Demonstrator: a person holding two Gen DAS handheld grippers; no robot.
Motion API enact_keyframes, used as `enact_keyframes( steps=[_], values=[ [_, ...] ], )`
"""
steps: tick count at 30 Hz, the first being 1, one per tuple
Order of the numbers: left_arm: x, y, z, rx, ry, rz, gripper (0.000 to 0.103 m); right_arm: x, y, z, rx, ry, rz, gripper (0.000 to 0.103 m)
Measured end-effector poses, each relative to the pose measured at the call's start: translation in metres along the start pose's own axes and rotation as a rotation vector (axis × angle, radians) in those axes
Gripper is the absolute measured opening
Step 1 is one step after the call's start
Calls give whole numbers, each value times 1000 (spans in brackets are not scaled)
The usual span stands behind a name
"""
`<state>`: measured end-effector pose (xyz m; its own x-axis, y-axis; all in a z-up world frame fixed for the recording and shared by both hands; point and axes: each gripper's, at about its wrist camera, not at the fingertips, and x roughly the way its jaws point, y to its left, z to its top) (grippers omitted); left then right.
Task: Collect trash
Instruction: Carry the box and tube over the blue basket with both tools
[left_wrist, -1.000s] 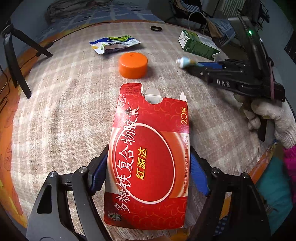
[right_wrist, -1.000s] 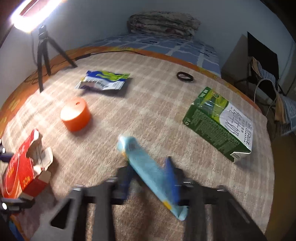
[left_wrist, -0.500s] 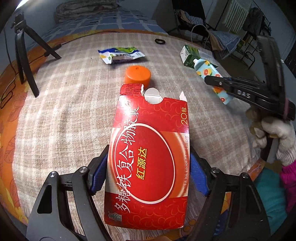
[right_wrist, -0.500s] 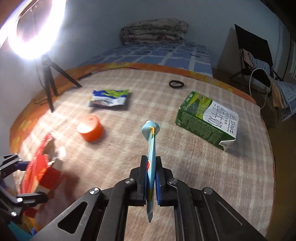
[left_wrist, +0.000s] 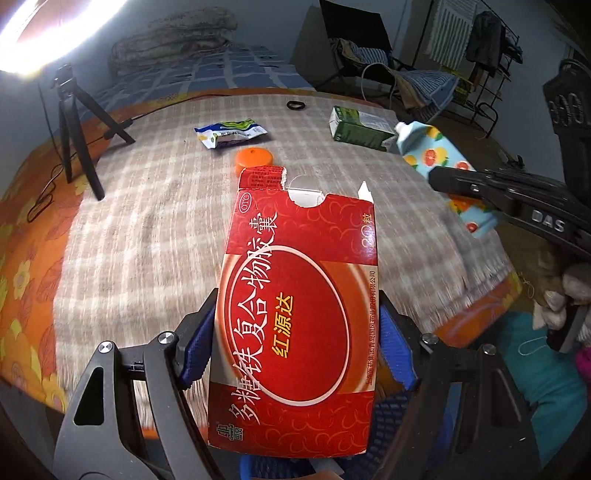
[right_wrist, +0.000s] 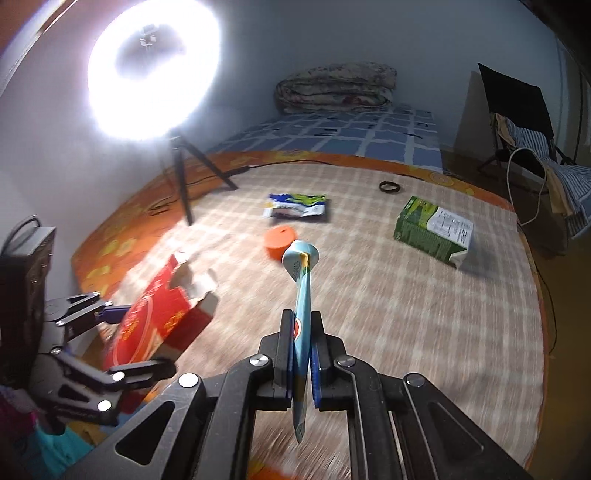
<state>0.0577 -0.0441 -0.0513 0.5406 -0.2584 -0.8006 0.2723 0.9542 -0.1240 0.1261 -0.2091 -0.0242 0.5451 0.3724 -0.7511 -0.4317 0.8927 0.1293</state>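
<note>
Both loads are lifted clear of the checked surface (right_wrist: 424, 314): the left hand-held gripper (left_wrist: 295, 354) clamps a torn red carton (left_wrist: 299, 295), the right hand-held gripper (right_wrist: 301, 365) pinches a flattened blue tube (right_wrist: 303, 295), with the orange cap (right_wrist: 280, 242), snack wrapper (right_wrist: 295, 205) and green carton (right_wrist: 432, 230) at twelve to one o'clock, likely next after a bin drop.

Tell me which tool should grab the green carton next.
Neither yet: both are full. The left tool clamps the red medicine box; the right tool clamps the blue tube. Once emptied, probably the right, since the green carton lies on the right of its view.
</note>
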Motion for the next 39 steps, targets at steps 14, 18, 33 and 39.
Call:
enact_keyframes(
  steps=[14,18,33,39],
  values=[
    [-37,-5,-71,-27,15,-3,79,-56,66,-92,-68,33,92,5],
    [-43,-5,-95,-39,29,2,79,-55,76,-114,-72,65,121,5],
    [-37,-17,-147,-38,101,0,79,-33,100,-181,-86,228,157,5],
    [-26,-24,-165,-28,148,4,79,-25,98,-198,-73,277,152,5]
  ],
)
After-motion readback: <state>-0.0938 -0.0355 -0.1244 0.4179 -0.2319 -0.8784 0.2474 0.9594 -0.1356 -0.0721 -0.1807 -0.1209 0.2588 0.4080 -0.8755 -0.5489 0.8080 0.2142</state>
